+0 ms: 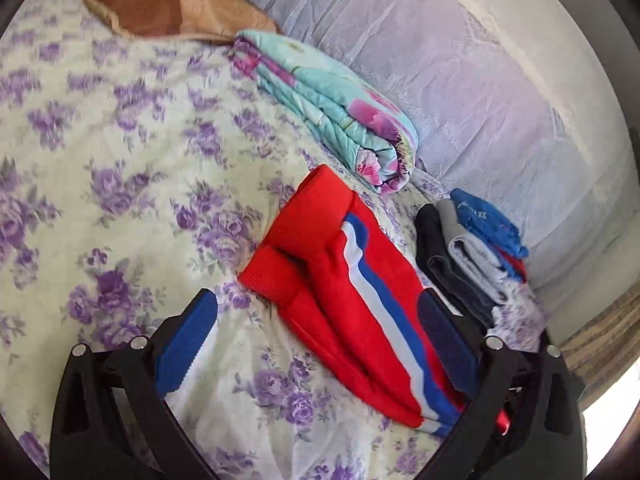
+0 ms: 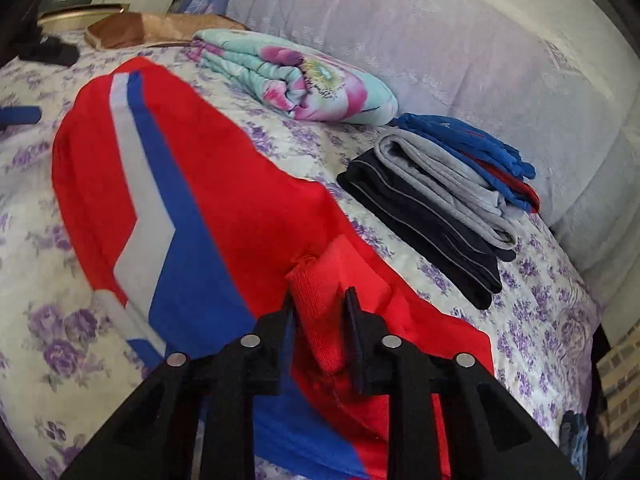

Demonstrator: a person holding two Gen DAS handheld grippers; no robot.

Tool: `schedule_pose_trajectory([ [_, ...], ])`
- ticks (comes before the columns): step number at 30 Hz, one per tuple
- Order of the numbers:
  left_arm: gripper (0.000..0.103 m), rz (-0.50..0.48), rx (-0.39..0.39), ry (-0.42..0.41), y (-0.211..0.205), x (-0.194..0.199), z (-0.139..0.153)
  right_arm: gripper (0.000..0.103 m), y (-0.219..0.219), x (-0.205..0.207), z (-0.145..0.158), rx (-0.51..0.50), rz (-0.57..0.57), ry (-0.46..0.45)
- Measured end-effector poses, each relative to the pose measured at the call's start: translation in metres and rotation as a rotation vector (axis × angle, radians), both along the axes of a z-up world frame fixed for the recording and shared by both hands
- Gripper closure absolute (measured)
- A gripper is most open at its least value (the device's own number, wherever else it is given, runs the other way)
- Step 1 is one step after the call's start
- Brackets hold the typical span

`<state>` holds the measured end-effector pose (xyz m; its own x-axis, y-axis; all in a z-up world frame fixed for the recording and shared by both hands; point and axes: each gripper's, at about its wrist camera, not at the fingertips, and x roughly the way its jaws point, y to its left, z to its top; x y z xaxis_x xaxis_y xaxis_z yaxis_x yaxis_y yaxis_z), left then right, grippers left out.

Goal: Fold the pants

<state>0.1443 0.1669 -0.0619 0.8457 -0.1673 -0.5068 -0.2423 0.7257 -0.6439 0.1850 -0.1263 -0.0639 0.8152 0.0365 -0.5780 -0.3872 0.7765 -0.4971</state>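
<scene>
Red pants [image 1: 320, 276] with a blue and white side stripe lie on the floral bedspread [image 1: 120, 160], doubled over with their ribbed cuffs at the far end. My left gripper [image 1: 316, 324] hovers over them, open wide, its right blue pad over the stripe and nothing pinched. In the right wrist view the red pants [image 2: 192, 184] spread across the bed. My right gripper [image 2: 320, 304] has a bunched red ribbed fold between its fingers. The fold fills the narrow gap and touches both pads. A blue pad [image 2: 20, 114] of the left gripper shows at the left edge.
A stack of folded clothes [image 2: 436, 200], black, grey, blue and red, lies right of the pants. A folded turquoise floral quilt [image 2: 296, 76] sits behind, and a brown cushion [image 1: 160, 12] lies farther back. A lilac lace-covered backrest [image 2: 440, 40] borders the bed.
</scene>
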Motion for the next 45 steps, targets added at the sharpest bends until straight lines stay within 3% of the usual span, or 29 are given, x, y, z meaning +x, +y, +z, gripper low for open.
schedule_pose_trajectory([
  [1,0.005,-0.002,-0.008,0.001,0.002,0.001,-0.001,0.051,-0.001,-0.006,0.004,0.017,0.019,0.006],
  [2,0.005,-0.005,-0.009,-0.002,0.002,0.001,-0.001,0.044,-0.004,-0.012,0.011,0.057,0.036,0.013],
  [5,0.005,-0.011,0.002,-0.022,0.0,-0.003,0.001,0.043,-0.027,-0.019,0.04,0.282,0.044,0.071],
  [7,0.005,-0.015,0.007,-0.019,-0.002,-0.001,0.002,0.043,-0.056,-0.012,0.062,0.496,-0.046,0.061],
  [9,0.005,-0.022,0.01,-0.01,-0.003,0.0,0.001,0.043,-0.081,0.004,0.071,0.624,-0.183,0.041],
  [11,0.005,-0.019,0.011,-0.005,-0.003,0.001,0.0,0.043,-0.085,0.018,0.064,0.621,-0.259,0.051],
  [14,0.005,-0.016,0.018,0.012,-0.003,0.004,-0.003,0.039,-0.068,0.033,0.03,0.484,-0.288,0.114],
  [16,0.005,-0.019,0.027,0.024,-0.005,0.006,-0.004,0.034,-0.058,0.044,-0.002,0.403,-0.293,0.229],
  [19,0.005,-0.025,0.044,0.035,-0.007,0.009,-0.004,0.029,-0.072,0.045,0.008,0.484,-0.316,0.232],
  [23,0.005,-0.025,0.056,0.048,-0.01,0.011,-0.005,0.025,-0.074,0.021,0.025,0.524,-0.293,0.106],
  [25,0.005,-0.03,0.066,0.061,-0.011,0.014,-0.007,0.013,-0.067,0.03,0.013,0.455,-0.273,0.19],
  [27,0.005,-0.031,0.079,0.066,-0.013,0.015,-0.007,0.009,-0.063,0.044,-0.008,0.421,-0.259,0.29],
  [30,0.005,-0.031,0.082,0.076,-0.014,0.016,-0.008,0.009,-0.072,0.043,-0.002,0.492,-0.258,0.294],
  [35,0.005,-0.029,0.092,0.094,-0.015,0.019,-0.01,0.008,-0.093,0.005,0.035,0.64,-0.181,0.056],
  [37,0.005,-0.035,0.108,0.112,-0.018,0.022,-0.011,0.006,-0.108,-0.003,0.039,0.685,-0.208,0.004],
  [43,0.005,-0.05,0.091,0.124,-0.019,0.024,-0.014,0.005,-0.161,0.013,0.021,0.905,-0.377,0.103],
  [45,0.005,-0.061,0.072,0.124,-0.018,0.025,-0.015,0.005,-0.169,0.011,0.017,0.976,-0.385,0.113],
])
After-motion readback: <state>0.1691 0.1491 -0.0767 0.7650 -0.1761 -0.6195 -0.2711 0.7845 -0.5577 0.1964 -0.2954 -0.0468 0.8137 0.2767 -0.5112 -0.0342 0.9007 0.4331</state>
